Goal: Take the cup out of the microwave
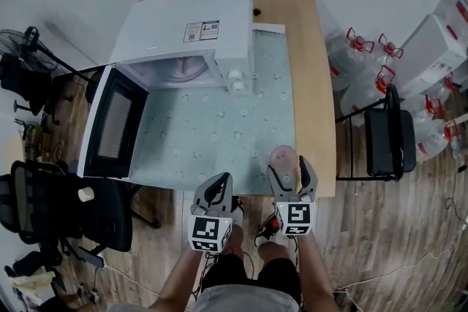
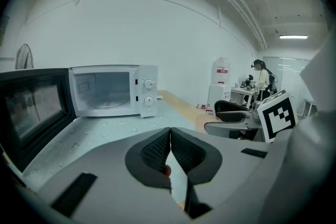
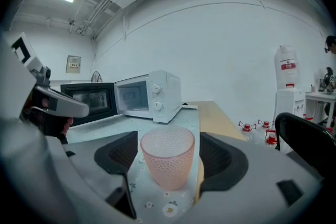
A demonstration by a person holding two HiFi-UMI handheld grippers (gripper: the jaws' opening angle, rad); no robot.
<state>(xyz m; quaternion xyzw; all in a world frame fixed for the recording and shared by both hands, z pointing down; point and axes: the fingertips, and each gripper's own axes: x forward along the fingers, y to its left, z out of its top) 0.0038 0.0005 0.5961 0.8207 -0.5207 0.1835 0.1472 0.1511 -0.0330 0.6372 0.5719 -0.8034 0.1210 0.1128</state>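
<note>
On the table (image 1: 314, 84) sits a big white microwave (image 1: 186, 29), door (image 1: 113, 124) swung open; the head view hides most of its inside, the left gripper view looks right in. Near the front edge stands the bumpy pink cup (image 3: 167, 157), between the right gripper's (image 1: 291, 172) wide-apart jaws, untouched. The left gripper (image 2: 170, 140) is squeezed shut, empty.

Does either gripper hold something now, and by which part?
Nothing is held. The cup stands untouched between the open jaws of the right gripper; the left gripper is shut, empty.
</note>
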